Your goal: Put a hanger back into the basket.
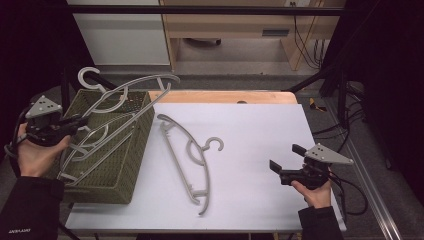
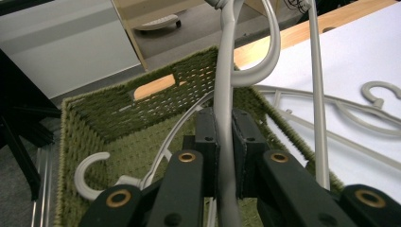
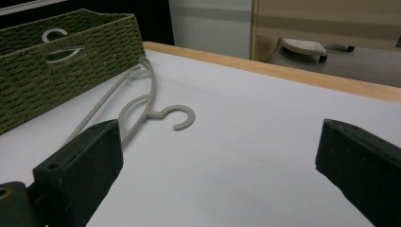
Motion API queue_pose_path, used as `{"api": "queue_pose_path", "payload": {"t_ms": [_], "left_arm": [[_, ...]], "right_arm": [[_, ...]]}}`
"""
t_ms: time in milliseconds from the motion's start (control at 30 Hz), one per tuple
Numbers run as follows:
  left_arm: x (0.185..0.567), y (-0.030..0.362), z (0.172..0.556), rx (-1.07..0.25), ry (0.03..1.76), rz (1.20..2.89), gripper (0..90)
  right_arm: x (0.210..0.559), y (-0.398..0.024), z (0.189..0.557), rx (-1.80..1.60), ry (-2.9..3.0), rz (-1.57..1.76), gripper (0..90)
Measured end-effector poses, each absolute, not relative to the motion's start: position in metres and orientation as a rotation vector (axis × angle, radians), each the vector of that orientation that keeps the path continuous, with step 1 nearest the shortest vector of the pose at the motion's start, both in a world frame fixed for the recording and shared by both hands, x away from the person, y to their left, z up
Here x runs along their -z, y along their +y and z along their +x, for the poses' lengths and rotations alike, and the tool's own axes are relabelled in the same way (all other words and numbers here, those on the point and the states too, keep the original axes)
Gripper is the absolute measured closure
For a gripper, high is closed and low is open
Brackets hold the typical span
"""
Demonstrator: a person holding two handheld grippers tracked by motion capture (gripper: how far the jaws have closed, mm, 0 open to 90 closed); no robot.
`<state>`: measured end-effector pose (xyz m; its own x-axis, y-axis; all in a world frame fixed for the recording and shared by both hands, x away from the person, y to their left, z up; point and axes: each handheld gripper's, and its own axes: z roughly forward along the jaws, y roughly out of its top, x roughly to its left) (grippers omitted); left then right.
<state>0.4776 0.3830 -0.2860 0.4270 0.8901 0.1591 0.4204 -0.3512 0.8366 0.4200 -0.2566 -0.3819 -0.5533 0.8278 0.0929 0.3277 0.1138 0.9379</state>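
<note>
My left gripper is shut on a grey plastic hanger, which hangs tilted over a green woven basket at the table's left. In the left gripper view the two pads clamp the hanger's bar above the basket's inside. Another grey hanger lies in the basket, its hook on the bottom. A third hanger lies flat on the white tabletop, beside the basket. My right gripper rests open at the table's right, nothing between its jaws, pointing toward that hanger.
The white table surface has a wooden strip along its far edge. The basket stands at the left edge. Cables trail off the table's right side. Cabinets and floor lie beyond.
</note>
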Motion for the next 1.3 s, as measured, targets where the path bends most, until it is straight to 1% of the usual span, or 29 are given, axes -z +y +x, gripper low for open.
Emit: {"api": "queue_pose_path", "payload": {"t_ms": [367, 900, 1100, 1300], "left_arm": [[0.303, 0.417, 0.481, -0.819, 1.18, 1.925, 82.7], [0.321, 0.445, 0.481, -0.831, 1.257, 1.942, 82.6], [0.324, 0.457, 0.476, -0.835, 1.282, 1.932, 82.7], [0.327, 0.466, 0.473, -0.856, 1.305, 1.956, 82.6]], "right_arm": [[0.383, -0.256, 0.421, -1.436, 1.941, 1.122, 1.8], [0.385, -0.255, 0.422, -1.431, 1.949, 1.128, 1.7], [0.385, -0.256, 0.422, -1.431, 1.951, 1.121, 1.7], [0.386, -0.255, 0.423, -1.428, 1.95, 1.127, 1.7]]}}
